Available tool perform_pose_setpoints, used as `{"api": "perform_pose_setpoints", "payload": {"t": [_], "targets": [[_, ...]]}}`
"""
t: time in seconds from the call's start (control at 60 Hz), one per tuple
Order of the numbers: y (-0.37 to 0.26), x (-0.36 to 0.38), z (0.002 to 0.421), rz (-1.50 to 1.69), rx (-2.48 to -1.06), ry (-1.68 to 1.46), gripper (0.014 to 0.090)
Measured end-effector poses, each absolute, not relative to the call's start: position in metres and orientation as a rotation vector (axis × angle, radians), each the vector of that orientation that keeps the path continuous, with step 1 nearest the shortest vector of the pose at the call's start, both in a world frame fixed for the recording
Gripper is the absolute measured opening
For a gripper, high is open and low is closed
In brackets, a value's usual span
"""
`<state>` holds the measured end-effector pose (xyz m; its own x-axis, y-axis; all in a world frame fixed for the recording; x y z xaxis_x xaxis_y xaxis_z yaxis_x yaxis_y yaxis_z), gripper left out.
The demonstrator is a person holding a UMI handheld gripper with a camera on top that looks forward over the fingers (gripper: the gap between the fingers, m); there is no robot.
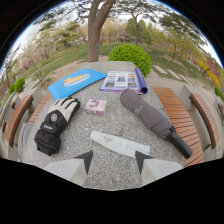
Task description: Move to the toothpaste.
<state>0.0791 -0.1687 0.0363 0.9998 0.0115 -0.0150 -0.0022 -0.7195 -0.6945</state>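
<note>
Stone surface (75, 150) outdoors. Claw (113, 161) open, empty; toothpaste (119, 143) just ahead. Advance straight, centring the tube between the fingers.

toothpaste tube (119, 144): white, faint pale-green print. glove (54, 124): black and white, round black logo patch. folded umbrella (153, 120): dark grey, black handle. small box (95, 106): pink-lilac and white. folder (76, 81): bright blue, yellow-white graphic. brochure (122, 81): white pages, purple edge. stone table (110, 167): speckled grey granite. benches (179, 121): orange-brown wooden slats. gripper (113, 160) fingers: light grey, black tips, spread apart.
</note>
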Motion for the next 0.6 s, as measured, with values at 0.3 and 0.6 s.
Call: {"api": "perform_pose_setpoints", "payload": {"t": [0.3, 0.6], "targets": [[-0.134, 0.085, 0.015, 0.022, -2.384, 0.0, 0.0837], [-0.127, 0.085, 0.004, 0.03, -2.4, 0.009, 0.0837]]}}
